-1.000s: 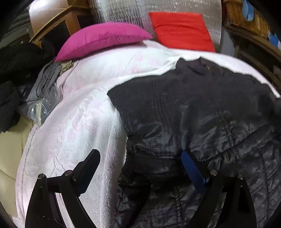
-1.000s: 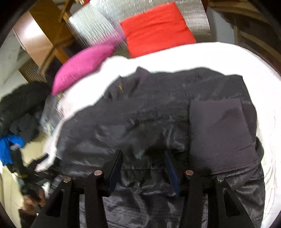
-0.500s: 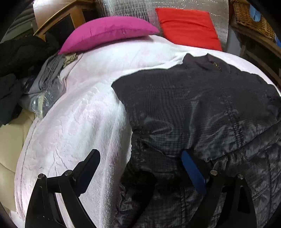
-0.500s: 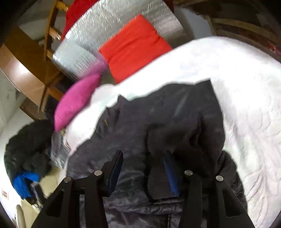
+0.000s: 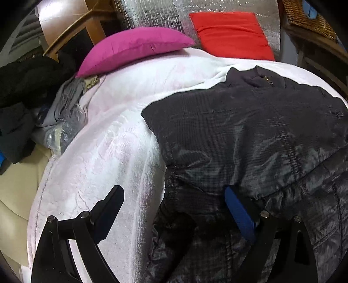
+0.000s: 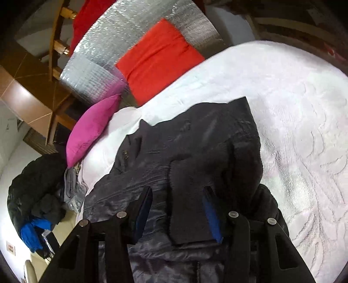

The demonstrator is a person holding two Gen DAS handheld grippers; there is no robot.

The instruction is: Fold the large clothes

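Left wrist view: a dark quilted jacket (image 5: 250,135) lies spread on a white textured bedspread (image 5: 104,156), taking up the right and near part of the bed, its collar at the far end. The left gripper (image 5: 171,209) stands spread wide; its black left finger hangs over bare bedspread, and its blue-padded right finger (image 5: 238,212) is over the jacket's near left edge, with no fabric pinched between them. A magenta pillow (image 5: 132,49) and a red cushion (image 5: 230,34) sit at the far end against a silver quilted panel (image 5: 165,15). A heap of dark clothes (image 5: 24,91) lies off the bed's left side.

In the right wrist view, the right gripper (image 6: 176,214) is partly spread over the jacket (image 6: 152,165), straddling a matte dark cuff (image 6: 189,196) folded onto the shiny body. Whether the pads press it, I cannot tell.
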